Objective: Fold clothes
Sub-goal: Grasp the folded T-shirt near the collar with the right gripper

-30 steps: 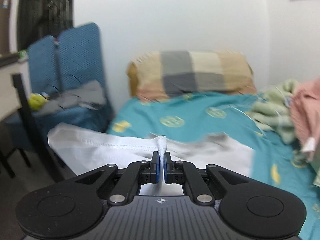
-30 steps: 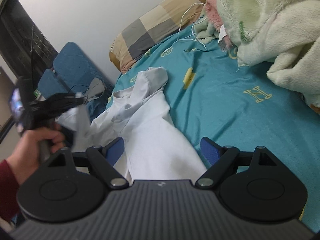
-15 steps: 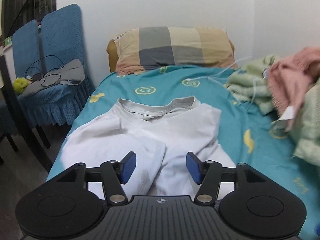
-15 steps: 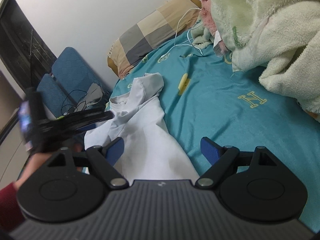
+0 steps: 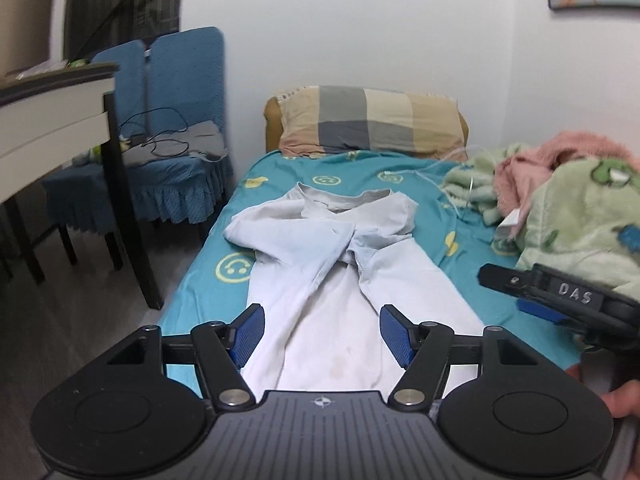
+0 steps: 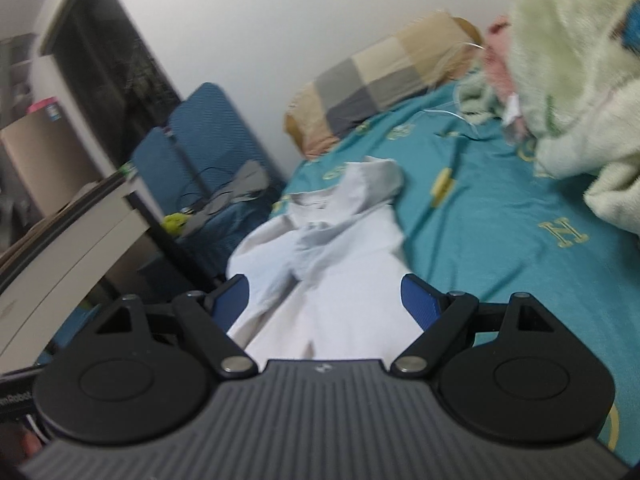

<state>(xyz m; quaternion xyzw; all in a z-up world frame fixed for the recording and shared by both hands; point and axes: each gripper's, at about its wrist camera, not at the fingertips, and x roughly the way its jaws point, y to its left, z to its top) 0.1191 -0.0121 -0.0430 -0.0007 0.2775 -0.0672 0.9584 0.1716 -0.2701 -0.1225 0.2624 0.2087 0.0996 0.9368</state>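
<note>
With both sleeves of the white cotton T-shirt (image 5: 352, 280) crossed on the teal bed (image 5: 208, 272), we next pinch its hem evenly; the left tool (image 5: 322, 330), jaws just opened, and right tool (image 6: 326, 298) both hang released, empty.

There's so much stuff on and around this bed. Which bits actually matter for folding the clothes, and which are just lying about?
Part of the job:
white T-shirt, both sides folded in
left gripper, open, jaws just opened, nothing between them
right gripper, open

Just lying about:
checked pillow
green blanket
pink blanket
white cable
blue chairs
</note>
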